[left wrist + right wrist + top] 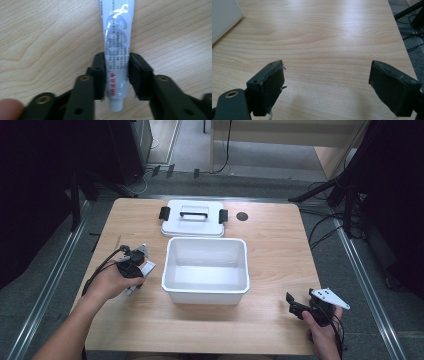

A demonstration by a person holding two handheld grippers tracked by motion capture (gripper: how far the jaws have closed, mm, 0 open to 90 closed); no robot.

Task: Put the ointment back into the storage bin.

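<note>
The high view looks forward and down from above the person's side, taking in the whole table (pixel 280 230), the floor around it, the bin (pixel 206 270) at centre and the lid (pixel 193 218) behind it. The left gripper view sits very close over the tabletop, looking steeply down along its jaws at the tube (pixel 117 50) lying on the wood; the high view shows the same tube (pixel 142 272) left of the bin. The right gripper view rides low near the table's front right, looking at a slant across bare wood toward the far right edge, with the bin's corner (pixel 223 18) at upper left. All three share the tabletop.
</note>
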